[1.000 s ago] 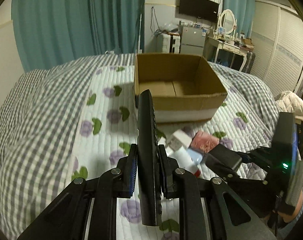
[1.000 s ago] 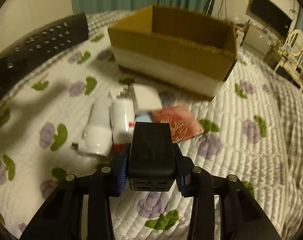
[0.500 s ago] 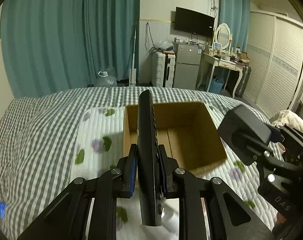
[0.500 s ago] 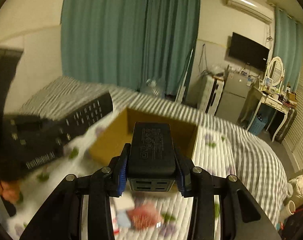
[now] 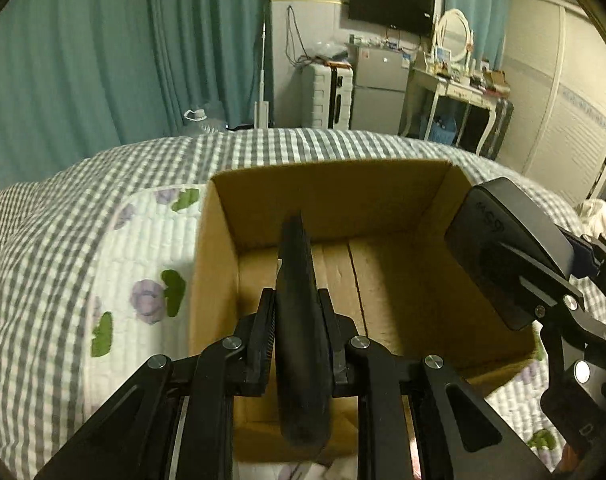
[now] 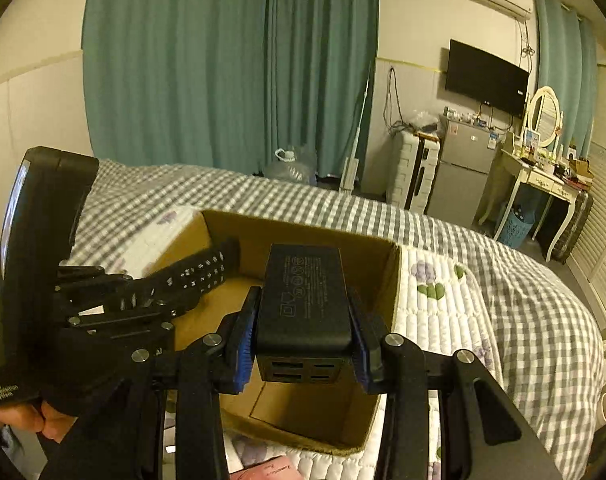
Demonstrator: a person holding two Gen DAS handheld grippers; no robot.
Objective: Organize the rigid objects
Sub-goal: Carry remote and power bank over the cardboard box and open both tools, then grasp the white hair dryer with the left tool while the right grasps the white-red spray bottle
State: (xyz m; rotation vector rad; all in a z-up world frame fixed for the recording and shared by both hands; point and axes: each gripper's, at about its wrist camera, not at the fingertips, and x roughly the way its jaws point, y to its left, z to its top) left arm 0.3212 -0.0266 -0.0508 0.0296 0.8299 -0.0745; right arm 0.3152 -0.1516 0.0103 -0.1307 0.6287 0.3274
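An open cardboard box (image 5: 335,188) sits on the bed, its bottom bare; it also shows in the right wrist view (image 6: 387,280). My left gripper (image 5: 299,320) is shut on a black remote control (image 5: 297,280), held edge-up over the box's left half; the remote also shows in the right wrist view (image 6: 191,276). My right gripper (image 6: 303,344) is shut on a black power adapter (image 6: 303,300), held over the box's right side. The adapter also shows in the left wrist view (image 5: 503,248).
The bed has a grey checked cover (image 5: 43,248) and a white floral quilt (image 5: 143,264). A pink card (image 6: 267,470) and other small items lie in front of the box. Curtains, a fridge and a dressing table stand beyond the bed.
Both grippers have lifted off the quilt with their objects and moved forward to hang over the open box. The small items on the quilt have dropped out of the left view.
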